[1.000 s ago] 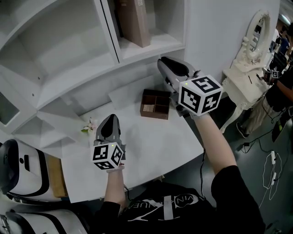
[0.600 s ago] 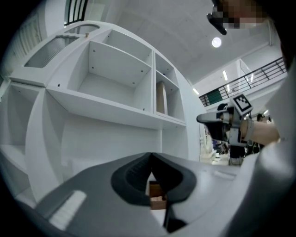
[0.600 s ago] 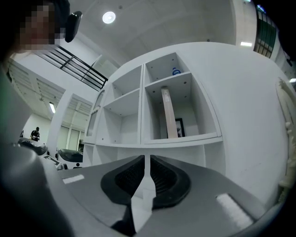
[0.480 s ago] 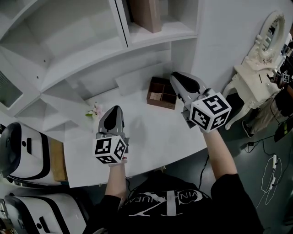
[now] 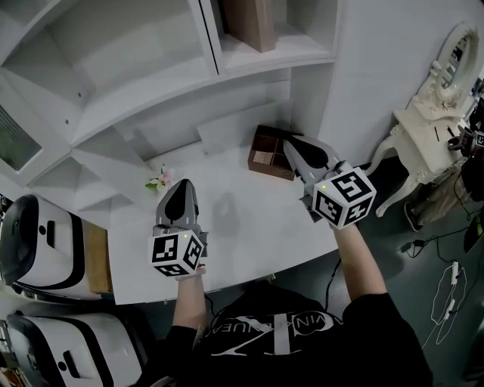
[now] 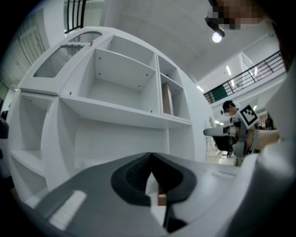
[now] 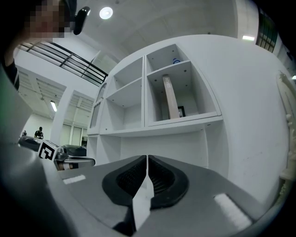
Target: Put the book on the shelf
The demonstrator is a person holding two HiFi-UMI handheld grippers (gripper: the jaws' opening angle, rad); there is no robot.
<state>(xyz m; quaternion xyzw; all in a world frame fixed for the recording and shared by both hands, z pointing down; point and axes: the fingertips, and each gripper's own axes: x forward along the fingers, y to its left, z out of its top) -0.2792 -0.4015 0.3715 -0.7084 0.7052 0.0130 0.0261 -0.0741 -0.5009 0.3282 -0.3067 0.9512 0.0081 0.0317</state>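
The tan book (image 5: 252, 20) stands leaning in the upper right compartment of the white shelf unit (image 5: 151, 91); the right gripper view shows this book (image 7: 170, 97) too, and the left gripper view shows the book (image 6: 166, 99). My right gripper (image 5: 291, 142) hovers level above the white table (image 5: 249, 219), next to a brown compartment box (image 5: 266, 153). Its jaws have just been closing and now meet, with nothing between them (image 7: 147, 158). My left gripper (image 5: 181, 186) hangs over the table's left part, its jaws together and empty (image 6: 151, 156).
A small pink flower (image 5: 157, 181) lies at the table's back left. White rounded machines (image 5: 34, 242) stand left of the table. An ornate white dressing table (image 5: 427, 113) stands to the right, with cables on the floor (image 5: 446, 280).
My right gripper has sunk from shelf height down toward the table beside the brown box. The left gripper has shifted only a little.
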